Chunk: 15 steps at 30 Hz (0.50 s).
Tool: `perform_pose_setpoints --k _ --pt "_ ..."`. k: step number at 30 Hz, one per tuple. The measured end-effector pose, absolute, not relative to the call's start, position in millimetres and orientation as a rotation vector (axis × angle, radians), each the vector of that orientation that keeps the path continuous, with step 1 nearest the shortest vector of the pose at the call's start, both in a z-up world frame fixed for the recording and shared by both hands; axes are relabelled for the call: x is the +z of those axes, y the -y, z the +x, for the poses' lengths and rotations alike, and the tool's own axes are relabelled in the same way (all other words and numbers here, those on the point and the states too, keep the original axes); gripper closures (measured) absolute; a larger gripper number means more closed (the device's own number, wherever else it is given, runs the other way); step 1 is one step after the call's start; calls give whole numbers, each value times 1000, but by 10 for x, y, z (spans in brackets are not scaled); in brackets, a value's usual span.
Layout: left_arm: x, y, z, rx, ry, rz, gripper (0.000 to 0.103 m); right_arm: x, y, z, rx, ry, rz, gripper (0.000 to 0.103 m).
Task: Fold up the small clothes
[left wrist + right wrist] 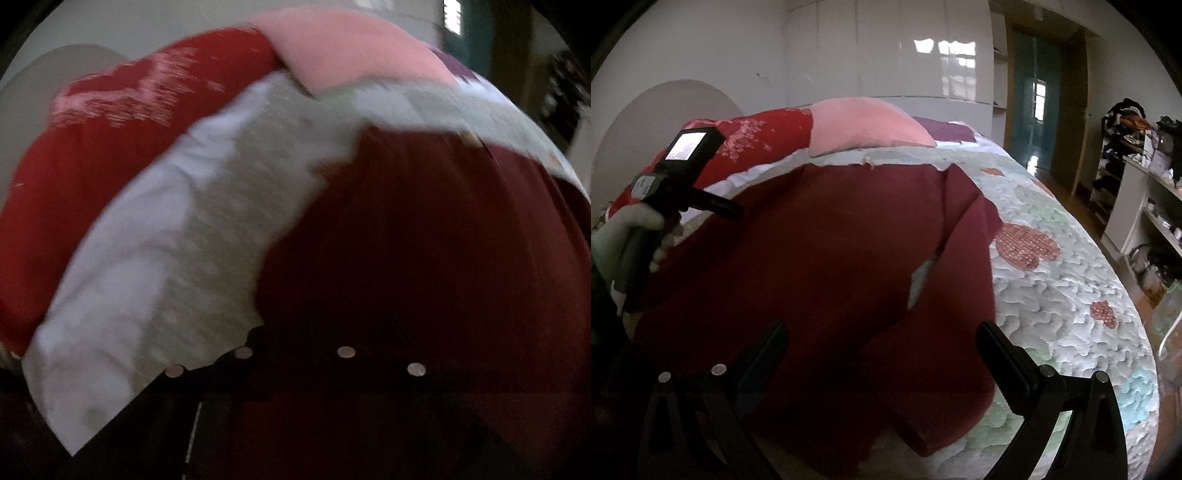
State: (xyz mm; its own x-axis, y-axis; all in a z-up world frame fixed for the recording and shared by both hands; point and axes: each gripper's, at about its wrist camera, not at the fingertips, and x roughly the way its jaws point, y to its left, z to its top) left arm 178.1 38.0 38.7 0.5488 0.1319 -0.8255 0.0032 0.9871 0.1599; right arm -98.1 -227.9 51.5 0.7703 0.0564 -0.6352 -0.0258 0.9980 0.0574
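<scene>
On the bed (1052, 295), maroon garment (820, 258) spread unfolded; right gripper (882, 354) released, left gripper (713, 206) indiscernible; folding barely begun.

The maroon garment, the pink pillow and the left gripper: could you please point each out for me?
maroon garment (820, 258): right wrist view, middle of its flat spread.
pink pillow (864, 123): right wrist view, its rounded top face.
left gripper (670, 177): right wrist view, its black body.

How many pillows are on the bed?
2. A red pillow with a pale print lies at the head of the bed on the left; a pink pillow lies just right of it, overlapping. Others may be hidden behind them.
</scene>
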Motion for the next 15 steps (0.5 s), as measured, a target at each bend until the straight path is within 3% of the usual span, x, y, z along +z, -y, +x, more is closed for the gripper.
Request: perform_pose_setpoints --k 7,12,15 --pt "514 -1156 2095 416 -976 77 93 571 2509 -942 -35 -685 30 1" --pt "685 -1342 1719 325 -935 -51 91 685 2830 -920 -131 -665 58 1" --pt "843 -1241 1300 235 -905 -86 76 743 2922 -959 -106 -674 68 1"
